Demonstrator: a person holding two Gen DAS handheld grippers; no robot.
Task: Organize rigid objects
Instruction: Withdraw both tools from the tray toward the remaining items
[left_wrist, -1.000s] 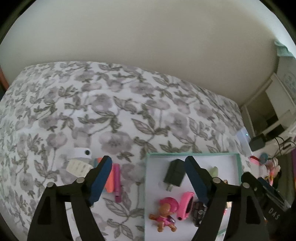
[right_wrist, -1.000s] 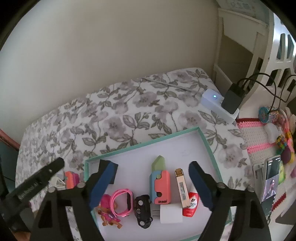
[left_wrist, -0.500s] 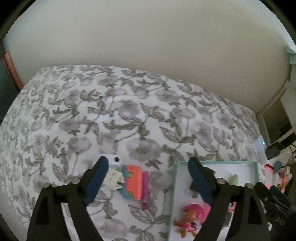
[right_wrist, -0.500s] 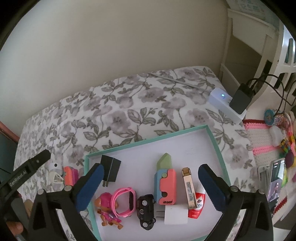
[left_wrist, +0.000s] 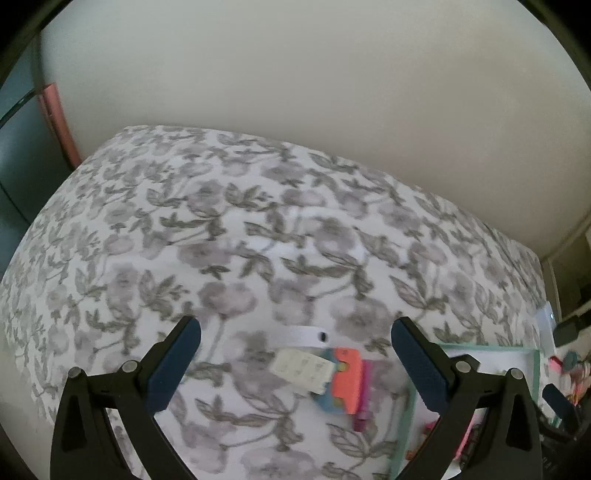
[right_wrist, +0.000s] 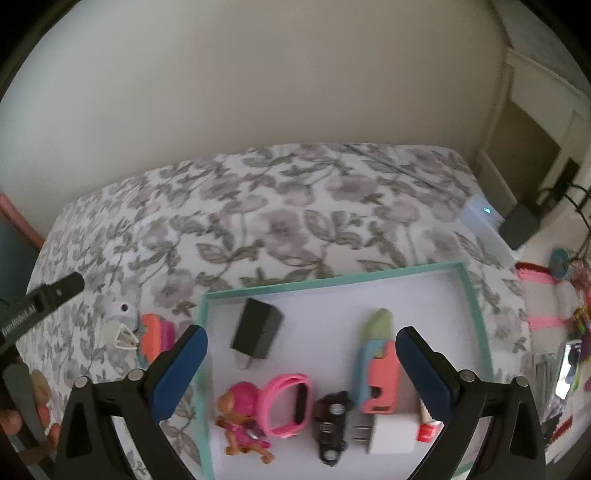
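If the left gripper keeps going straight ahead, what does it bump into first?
Probably the little pile on the flowery cloth: the white tag beside the orange toy. The left gripper is open; depth is unclear.

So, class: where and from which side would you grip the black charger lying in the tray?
Grip the black charger across its two long flat sides, coming from above. It lies flat in the tray, prongs toward the camera, with bare floor either side for the right gripper's open fingers.
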